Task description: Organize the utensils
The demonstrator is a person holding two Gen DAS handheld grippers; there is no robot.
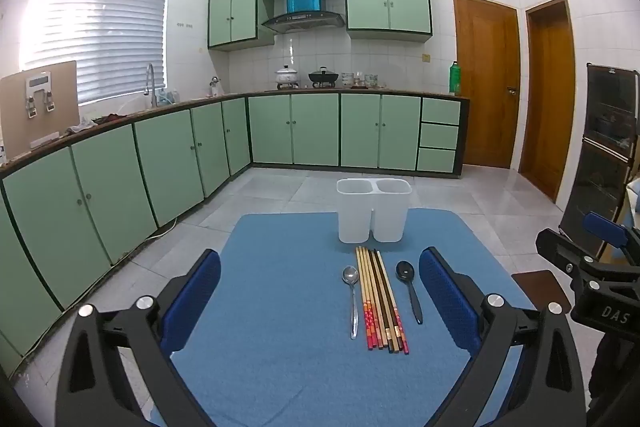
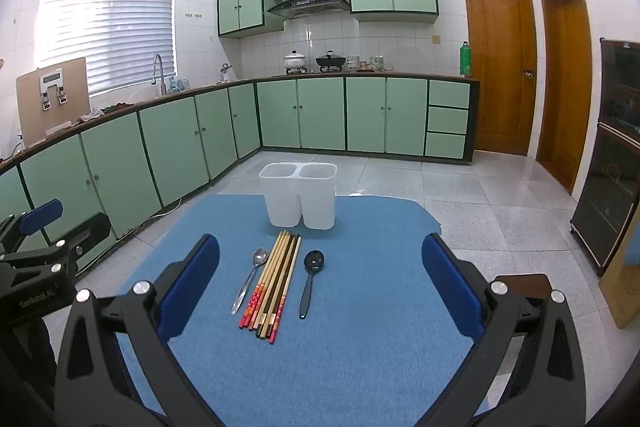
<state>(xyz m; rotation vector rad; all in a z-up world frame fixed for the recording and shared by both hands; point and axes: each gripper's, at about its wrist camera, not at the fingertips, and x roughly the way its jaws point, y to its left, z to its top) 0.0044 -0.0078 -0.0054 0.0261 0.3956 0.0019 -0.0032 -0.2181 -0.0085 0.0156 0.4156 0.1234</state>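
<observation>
Nothing has been sorted yet, by the look of it: both compartments of the white holder at the far edge of the blue mat look empty, and every utensil lies flat on the mat just in front of it. Left gripper and right gripper hover above the near part of the mat, jaws spread wide, gripping nothing. The chopsticks form a tight bundle, touching one another, with the metal spoon just beside them on the left and the black spoon near on the right, each apart from the bundle. All long axes run near to far: spoon bowls and the chopsticks' plain tips point toward the holder, handles and red patterned ends toward the grippers. My guess is that the first pick comes next; it calls for lowering one gripper over a single piece, closing across its thin shaft against the mat, then tipping it upright to drop into a compartment. A spoon, lying alone, seems the easier start.
</observation>
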